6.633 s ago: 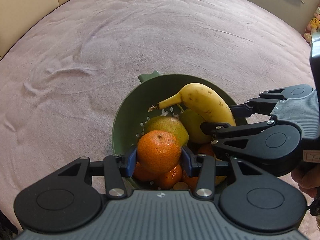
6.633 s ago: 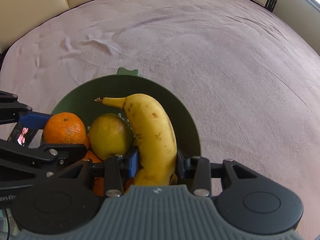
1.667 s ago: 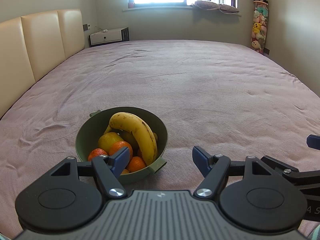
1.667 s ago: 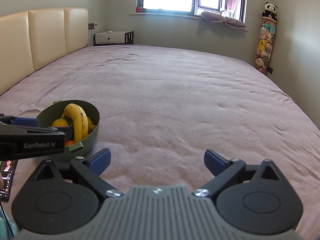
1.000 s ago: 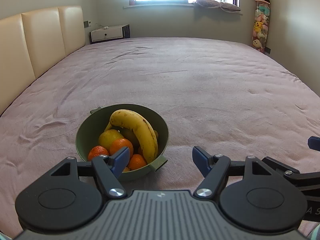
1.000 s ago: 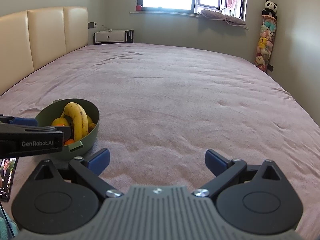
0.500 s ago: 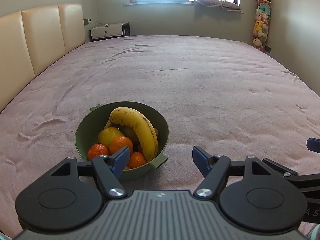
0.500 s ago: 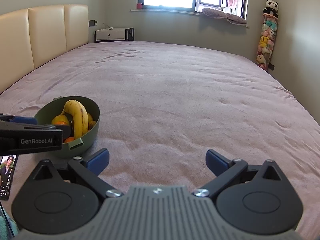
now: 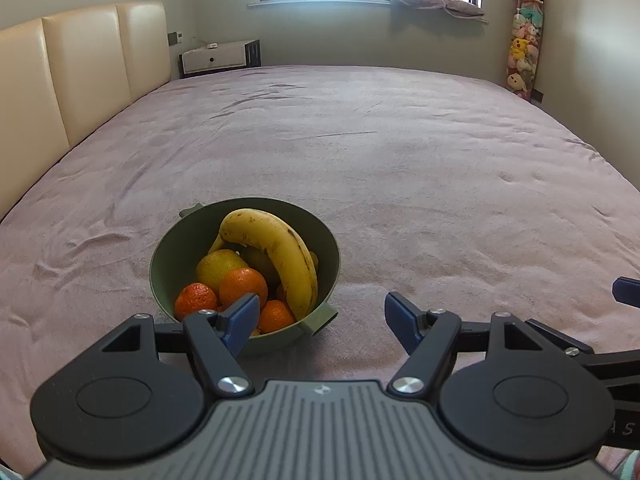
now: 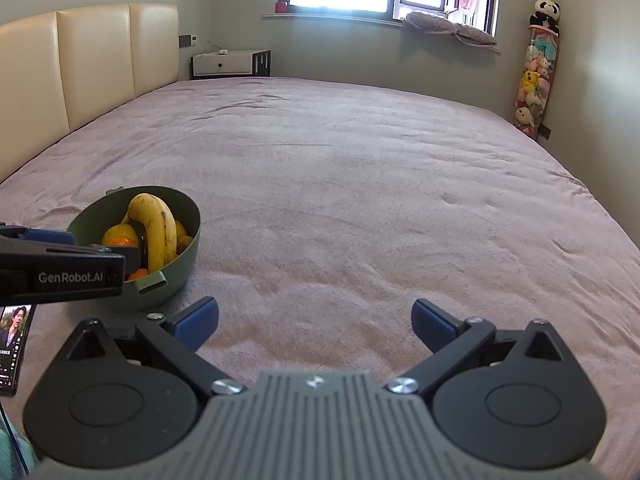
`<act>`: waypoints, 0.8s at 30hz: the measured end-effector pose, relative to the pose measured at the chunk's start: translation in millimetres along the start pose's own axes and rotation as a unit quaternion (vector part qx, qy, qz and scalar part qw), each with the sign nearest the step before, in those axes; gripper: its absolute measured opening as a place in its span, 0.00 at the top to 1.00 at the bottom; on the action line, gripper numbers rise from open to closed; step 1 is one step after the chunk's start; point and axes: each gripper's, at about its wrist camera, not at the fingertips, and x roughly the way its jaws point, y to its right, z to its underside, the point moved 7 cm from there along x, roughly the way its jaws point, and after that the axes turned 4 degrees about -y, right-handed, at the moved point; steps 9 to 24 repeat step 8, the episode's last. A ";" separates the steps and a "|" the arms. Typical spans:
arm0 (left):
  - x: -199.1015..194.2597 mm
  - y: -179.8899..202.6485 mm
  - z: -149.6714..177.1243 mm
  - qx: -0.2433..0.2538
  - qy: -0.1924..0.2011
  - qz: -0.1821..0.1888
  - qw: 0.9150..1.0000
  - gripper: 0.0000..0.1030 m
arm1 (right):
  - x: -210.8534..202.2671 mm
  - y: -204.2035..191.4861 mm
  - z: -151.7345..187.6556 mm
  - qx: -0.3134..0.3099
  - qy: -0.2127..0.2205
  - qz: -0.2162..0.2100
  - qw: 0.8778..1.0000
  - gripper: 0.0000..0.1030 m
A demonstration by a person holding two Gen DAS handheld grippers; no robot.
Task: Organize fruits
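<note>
A green bowl [image 9: 168,248] sits on the pink bedspread and holds a banana [image 9: 280,248], a yellow-green pear [image 9: 216,264] and several oranges [image 9: 242,286]. My left gripper [image 9: 322,318] is open and empty, just in front of the bowl, its left finger overlapping the bowl's near rim in the view. In the right wrist view the bowl [image 10: 176,256] with the banana [image 10: 158,224] is at the left. My right gripper [image 10: 314,318] is open and empty over bare bedspread, to the right of the bowl.
The bed [image 9: 360,140] stretches far ahead, with a cream headboard [image 9: 80,64] at the left. A phone [image 10: 14,344] lies at the near left edge. A white bedside unit [image 10: 230,64] and a hanging column of plush toys [image 10: 536,80] stand by the far walls.
Both grippers have let go of the orange and banana, which now lie in the bowl, and have drawn back and up. Over the last second there is only a slight drift.
</note>
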 end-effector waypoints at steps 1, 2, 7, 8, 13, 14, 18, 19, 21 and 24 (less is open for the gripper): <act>0.4 -0.1 0.2 -0.001 -0.001 0.001 1.000 0.18 | 0.4 -0.1 0.1 0.000 -0.001 0.000 1.000 0.04; 0.5 -0.5 0.4 -0.001 -0.001 0.002 1.000 0.18 | 0.8 -0.2 0.2 0.000 -0.002 0.000 1.000 0.04; -0.1 -1.6 0.4 0.000 0.000 0.000 1.000 0.18 | 1.9 -0.7 0.0 -0.002 -0.004 0.001 1.000 0.04; -0.1 -1.7 0.5 -0.001 0.000 0.001 1.000 0.18 | 2.3 -1.0 0.0 -0.002 -0.005 0.001 1.000 0.04; -0.1 -1.7 0.5 -0.001 0.000 0.001 1.000 0.18 | 2.3 -1.0 0.0 -0.002 -0.005 0.001 1.000 0.04; -0.1 -1.7 0.5 -0.001 0.000 0.001 1.000 0.18 | 2.3 -1.0 0.0 -0.002 -0.005 0.001 1.000 0.04; -0.1 -1.7 0.5 -0.001 0.000 0.001 1.000 0.18 | 2.3 -1.0 0.0 -0.002 -0.005 0.001 1.000 0.04; -0.1 -1.7 0.5 -0.001 0.000 0.001 1.000 0.18 | 2.3 -1.0 0.0 -0.002 -0.005 0.001 1.000 0.04; -0.1 -1.7 0.5 -0.001 0.000 0.001 1.000 0.18 | 2.3 -1.0 0.0 -0.002 -0.005 0.001 1.000 0.04; -0.1 -1.7 0.5 -0.001 0.000 0.001 1.000 0.18 | 2.3 -1.0 0.0 -0.002 -0.005 0.001 1.000 0.04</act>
